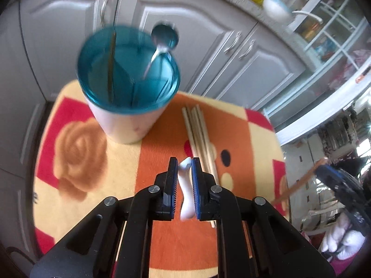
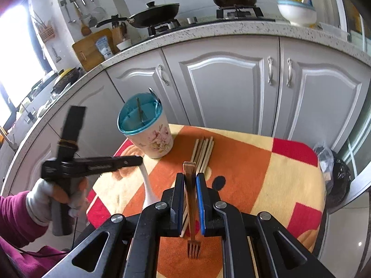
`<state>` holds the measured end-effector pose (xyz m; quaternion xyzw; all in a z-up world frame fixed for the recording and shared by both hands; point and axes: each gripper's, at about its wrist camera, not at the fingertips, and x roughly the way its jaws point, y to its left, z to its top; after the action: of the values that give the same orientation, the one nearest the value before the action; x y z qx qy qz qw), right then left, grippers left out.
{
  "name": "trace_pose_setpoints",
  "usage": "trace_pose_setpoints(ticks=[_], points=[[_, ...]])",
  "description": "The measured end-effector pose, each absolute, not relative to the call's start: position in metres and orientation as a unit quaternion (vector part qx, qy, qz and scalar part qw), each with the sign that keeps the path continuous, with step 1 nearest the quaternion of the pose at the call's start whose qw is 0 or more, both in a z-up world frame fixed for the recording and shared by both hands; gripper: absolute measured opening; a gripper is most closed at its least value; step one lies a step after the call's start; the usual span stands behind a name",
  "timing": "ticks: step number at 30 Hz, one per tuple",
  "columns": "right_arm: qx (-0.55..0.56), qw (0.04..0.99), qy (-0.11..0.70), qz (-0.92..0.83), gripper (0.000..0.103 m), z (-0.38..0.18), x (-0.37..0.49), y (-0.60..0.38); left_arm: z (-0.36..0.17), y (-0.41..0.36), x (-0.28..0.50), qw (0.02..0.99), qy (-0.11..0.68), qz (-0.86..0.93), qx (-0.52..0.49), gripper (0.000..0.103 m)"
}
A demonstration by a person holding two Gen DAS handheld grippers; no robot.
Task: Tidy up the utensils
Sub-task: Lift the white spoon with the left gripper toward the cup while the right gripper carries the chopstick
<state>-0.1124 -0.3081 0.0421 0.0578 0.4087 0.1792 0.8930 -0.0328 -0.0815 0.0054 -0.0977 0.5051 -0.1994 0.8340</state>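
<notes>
Between the pads of my left hand-held gripper (image 1: 184, 162) sits a white spoon (image 1: 186, 192), pinched by its handle and, as far as I can judge, already lifted off the desk (image 1: 162, 250), which wears an orange, red and cream cloth. My right hand-held gripper (image 2: 190, 177) is pressed tight on a bronze-coloured fork (image 2: 192, 220), tines hanging toward me, handle end poking up past the fingertips. Far and to the left stands the floral cup (image 2: 154, 139) with its teal divided insert; a metal spoon (image 1: 162, 41) leans in it already, along with one thin dark utensil that the blur keeps me from naming. Just right of the cup, a bundle of wooden chopsticks (image 1: 199, 136) lies flat on the cloth, untouched. So I'd put the job at roughly the middle: two pieces housed, two in my grips waiting to be dropped into the cup, and the chopsticks left to gather afterwards.
</notes>
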Motion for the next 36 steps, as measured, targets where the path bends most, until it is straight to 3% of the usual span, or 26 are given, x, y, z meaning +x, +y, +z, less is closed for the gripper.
trace_pose_setpoints(ticks=[3, 16, 29, 36], points=[[0.05, 0.895, 0.404, 0.181, 0.009, 0.049, -0.114, -0.302, 0.022, -0.077, -0.037, 0.842, 0.491, -0.206, -0.087, 0.005], [0.031, 0.906, 0.376, 0.194, 0.009, 0.078, -0.109, -0.283, 0.049, -0.062, -0.044, 0.851, 0.475, -0.212, -0.076, 0.005], [-0.004, 0.926, 0.303, 0.227, 0.009, 0.155, -0.073, -0.251, 0.141, -0.011, -0.041, 0.884, 0.422, -0.197, -0.044, 0.005], [-0.019, 0.927, 0.274, 0.256, 0.009, 0.187, -0.033, -0.21, 0.137, 0.002, -0.014, 0.882, 0.444, -0.157, 0.008, 0.005]])
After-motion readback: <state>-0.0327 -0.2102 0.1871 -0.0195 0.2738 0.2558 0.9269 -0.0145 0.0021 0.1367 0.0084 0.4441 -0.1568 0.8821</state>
